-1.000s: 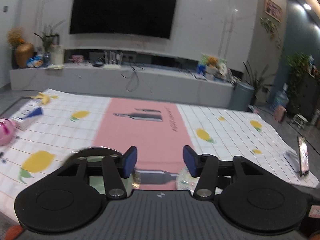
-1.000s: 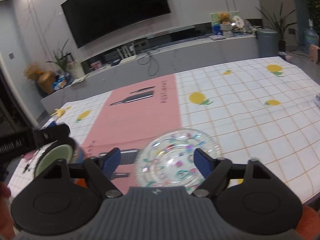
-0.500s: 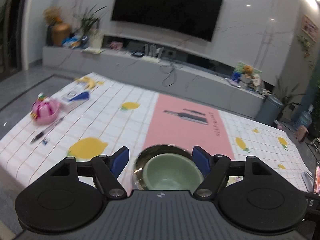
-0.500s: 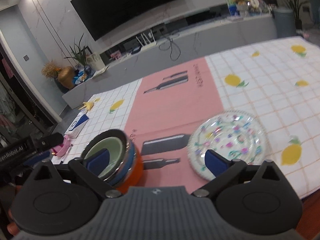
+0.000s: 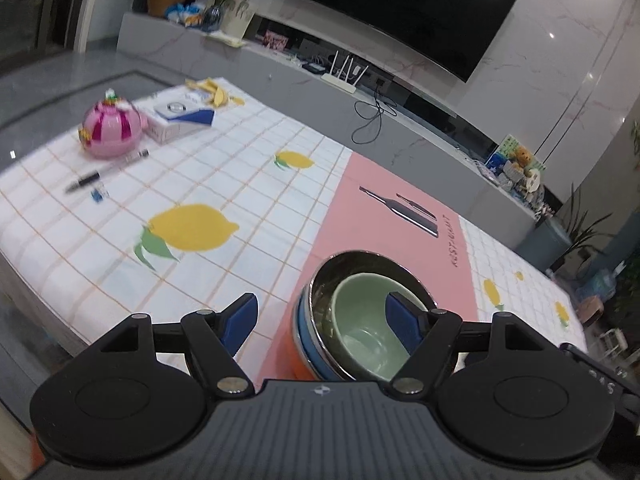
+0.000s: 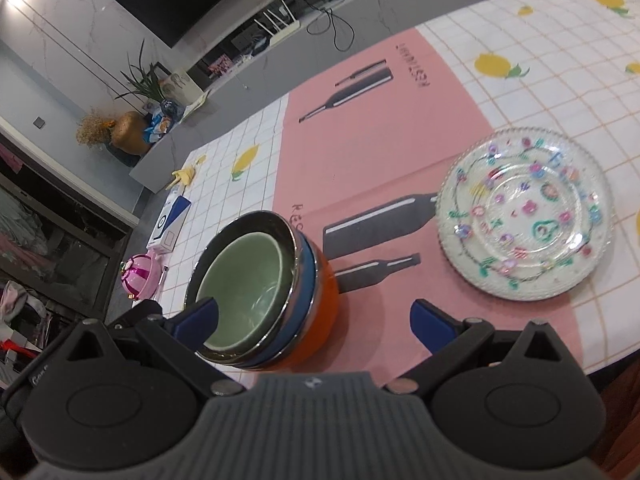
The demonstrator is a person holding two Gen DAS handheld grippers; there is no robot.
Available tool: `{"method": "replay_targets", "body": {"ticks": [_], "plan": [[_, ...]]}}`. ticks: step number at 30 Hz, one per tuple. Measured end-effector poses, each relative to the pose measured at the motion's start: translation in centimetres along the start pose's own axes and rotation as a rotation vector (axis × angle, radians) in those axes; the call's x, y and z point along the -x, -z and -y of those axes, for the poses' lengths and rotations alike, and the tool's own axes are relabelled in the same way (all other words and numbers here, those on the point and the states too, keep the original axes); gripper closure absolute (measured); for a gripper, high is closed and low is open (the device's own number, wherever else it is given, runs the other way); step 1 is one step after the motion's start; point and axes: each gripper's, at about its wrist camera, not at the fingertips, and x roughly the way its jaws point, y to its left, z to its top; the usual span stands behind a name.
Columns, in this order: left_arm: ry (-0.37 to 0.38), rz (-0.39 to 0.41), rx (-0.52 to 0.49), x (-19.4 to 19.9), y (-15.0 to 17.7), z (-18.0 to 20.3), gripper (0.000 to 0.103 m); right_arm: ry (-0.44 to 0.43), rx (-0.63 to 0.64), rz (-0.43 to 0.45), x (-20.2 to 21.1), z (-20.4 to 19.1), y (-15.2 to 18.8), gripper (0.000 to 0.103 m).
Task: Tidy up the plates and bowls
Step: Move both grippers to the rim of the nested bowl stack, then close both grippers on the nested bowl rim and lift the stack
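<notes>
Bowls nested, plate beside them on worktop

Bowl stack stands on the pink mat, glass plate near it; left gripper and right gripper fingers are wide, holding nothing.

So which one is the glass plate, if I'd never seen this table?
Find the pink strip running down the middle of the lemon-print tablecloth. At its near end, right of the stacked bowls, lies the glass plate. It is the only flat, see-through dish, with a beaded rim and painted flowers.
</notes>
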Motion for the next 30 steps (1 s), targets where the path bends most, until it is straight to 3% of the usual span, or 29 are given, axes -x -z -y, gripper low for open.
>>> {"method": "replay_targets", "body": {"ticks": [10,16,30], "plan": [[0.074,-0.082,0.17,-3.0,0.5,-2.3,0.017,-0.029,-0.062,-0.071,-3.4,0.6,-1.0,0.003],[0.064,-0.123,0.186,-4.9,0.6,-2.8,0.017,-0.048,-0.094,-0.131,-5.7,1.0,-1.3,0.004],[0.076,-0.187,0.211,-7.6,0.6,-3.4,0.018,-0.048,-0.13,-0.189,-9.1,1.2,-1.8,0.018]]}}
